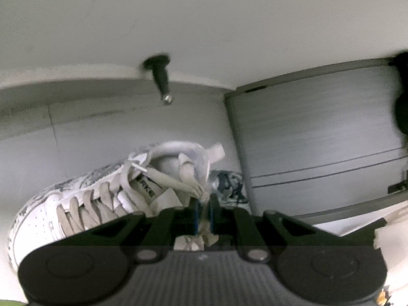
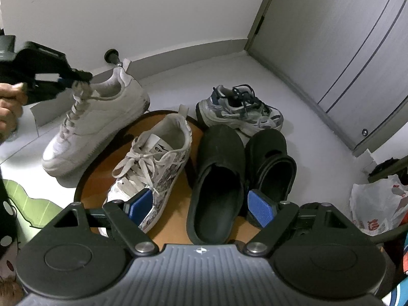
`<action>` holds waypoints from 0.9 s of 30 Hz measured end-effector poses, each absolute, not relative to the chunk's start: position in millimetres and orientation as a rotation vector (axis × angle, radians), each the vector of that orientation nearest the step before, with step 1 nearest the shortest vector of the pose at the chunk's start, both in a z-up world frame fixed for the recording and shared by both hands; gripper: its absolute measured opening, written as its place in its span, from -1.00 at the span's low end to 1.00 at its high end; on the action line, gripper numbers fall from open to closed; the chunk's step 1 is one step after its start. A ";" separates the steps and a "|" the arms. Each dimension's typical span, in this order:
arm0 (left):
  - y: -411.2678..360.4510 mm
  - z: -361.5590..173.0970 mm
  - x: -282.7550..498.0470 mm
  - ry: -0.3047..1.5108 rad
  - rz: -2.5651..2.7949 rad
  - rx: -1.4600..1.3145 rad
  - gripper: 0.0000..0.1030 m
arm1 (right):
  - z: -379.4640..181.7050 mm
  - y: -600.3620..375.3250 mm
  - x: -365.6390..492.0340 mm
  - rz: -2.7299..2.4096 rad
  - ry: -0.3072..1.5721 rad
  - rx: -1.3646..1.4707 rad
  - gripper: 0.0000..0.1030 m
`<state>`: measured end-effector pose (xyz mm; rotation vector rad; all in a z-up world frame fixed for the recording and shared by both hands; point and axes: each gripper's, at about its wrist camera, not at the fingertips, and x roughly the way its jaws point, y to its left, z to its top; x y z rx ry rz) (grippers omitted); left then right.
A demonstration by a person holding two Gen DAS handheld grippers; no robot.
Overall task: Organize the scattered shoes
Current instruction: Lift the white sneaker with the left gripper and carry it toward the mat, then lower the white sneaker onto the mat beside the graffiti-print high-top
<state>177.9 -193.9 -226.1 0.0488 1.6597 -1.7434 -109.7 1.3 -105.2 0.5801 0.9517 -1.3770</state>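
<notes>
My left gripper [image 1: 203, 204] is shut on the laces [image 1: 196, 188] of a white sneaker [image 1: 76, 204] with a grey print, which hangs tilted with its toe low. The right wrist view shows that left gripper [image 2: 74, 81] at the upper left, holding the same sneaker [image 2: 97, 122] by its laces. Its patterned mate [image 2: 153, 158] lies on a round brown mat [image 2: 102, 176], beside two black clogs [image 2: 216, 173] [image 2: 272, 158]. A grey and blue trainer [image 2: 239, 109] sits behind them. My right gripper [image 2: 201, 204] is open just above the near clog, holding nothing.
A black door stopper [image 2: 113, 56] sticks out of the white wall behind the lifted sneaker. A grey door [image 2: 344, 51] closes off the right side. A plastic bag [image 2: 377, 204] lies at right, a green patterned mat [image 2: 30, 204] at left. A hand [image 2: 10, 107] holds the left gripper.
</notes>
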 end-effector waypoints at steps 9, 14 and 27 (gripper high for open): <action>-185.1 -236.5 151.6 1.706 -1.764 0.193 -0.85 | -112.1 1.3 -113.8 -1.373 0.960 0.598 0.67; -182.1 -239.1 138.1 1.711 -1.800 0.250 -0.85 | -113.4 1.9 -114.8 -1.371 0.960 0.605 0.67; -189.7 -235.9 139.5 1.703 -1.821 0.229 -0.85 | -115.9 2.9 -112.9 -1.364 0.975 0.611 0.67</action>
